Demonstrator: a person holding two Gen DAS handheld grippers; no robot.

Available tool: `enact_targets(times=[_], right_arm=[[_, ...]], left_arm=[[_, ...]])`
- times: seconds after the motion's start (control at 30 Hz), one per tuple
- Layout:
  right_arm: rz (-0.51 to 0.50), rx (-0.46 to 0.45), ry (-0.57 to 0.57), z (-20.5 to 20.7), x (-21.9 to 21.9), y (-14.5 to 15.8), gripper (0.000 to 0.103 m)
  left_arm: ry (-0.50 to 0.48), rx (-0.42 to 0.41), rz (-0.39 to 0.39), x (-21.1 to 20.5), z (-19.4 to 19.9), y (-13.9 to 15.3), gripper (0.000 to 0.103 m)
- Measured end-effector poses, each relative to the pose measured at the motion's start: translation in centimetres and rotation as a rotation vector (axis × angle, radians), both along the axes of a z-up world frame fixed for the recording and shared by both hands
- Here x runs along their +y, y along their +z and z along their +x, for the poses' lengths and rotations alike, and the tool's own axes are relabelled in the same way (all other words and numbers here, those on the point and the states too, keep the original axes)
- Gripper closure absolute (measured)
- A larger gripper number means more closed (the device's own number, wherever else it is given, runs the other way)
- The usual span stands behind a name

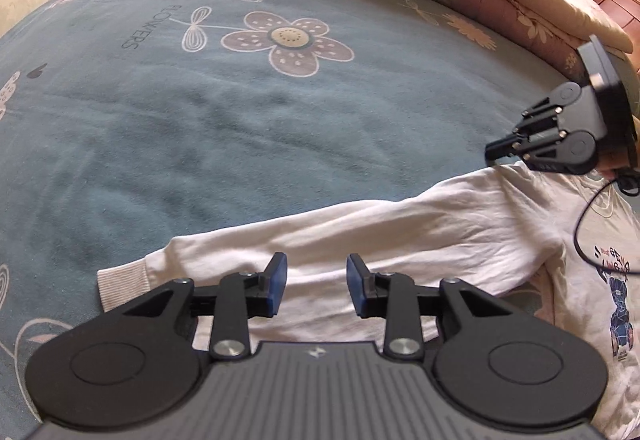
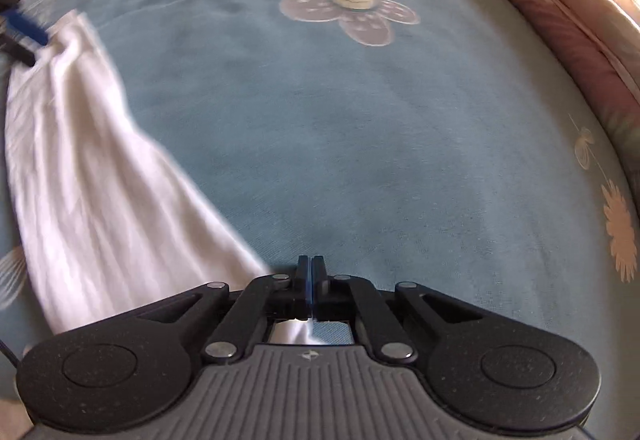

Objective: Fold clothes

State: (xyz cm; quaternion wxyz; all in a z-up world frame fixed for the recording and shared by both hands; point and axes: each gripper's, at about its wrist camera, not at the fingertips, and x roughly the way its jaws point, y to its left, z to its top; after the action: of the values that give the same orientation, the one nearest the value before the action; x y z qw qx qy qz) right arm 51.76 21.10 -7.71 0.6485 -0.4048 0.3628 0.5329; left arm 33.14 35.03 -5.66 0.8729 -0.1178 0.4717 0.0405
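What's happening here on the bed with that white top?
A person is folding a white long-sleeved shirt spread on a blue flowered blanket, using two handheld grippers. The left gripper hangs over the sleeve with its jaws apart, gripping nothing. The right gripper has its jaws shut at the shirt's shoulder edge; whether cloth is pinched there is hard to tell.

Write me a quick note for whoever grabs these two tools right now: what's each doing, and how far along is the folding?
Left hand-held gripper: open above the sleeve, gripping nothing.
Right hand-held gripper: shut at the shirt's shoulder edge; whether it pinches cloth is unclear.
Shirt: flat on the bed, print up, sleeve stretched out.
Done: no fold visible.
Left: probably fold the sleeve in, then the body.
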Motion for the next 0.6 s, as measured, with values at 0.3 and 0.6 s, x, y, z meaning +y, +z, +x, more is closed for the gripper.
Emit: enact_targets(times=[0.3, 0.6], right_arm=[[0.086, 0.211, -0.17, -3.1, -4.7, 3.8, 0.089], [0.136, 0.176, -0.31, -6.1, -3.3, -0.6, 0.09]], left_arm=[[-0.052, 0.038, 0.043, -1.7, 0.0, -2.0, 0.063], [-0.001, 0.128, 0.102, -1.7, -2.0, -3.9, 0.055]])
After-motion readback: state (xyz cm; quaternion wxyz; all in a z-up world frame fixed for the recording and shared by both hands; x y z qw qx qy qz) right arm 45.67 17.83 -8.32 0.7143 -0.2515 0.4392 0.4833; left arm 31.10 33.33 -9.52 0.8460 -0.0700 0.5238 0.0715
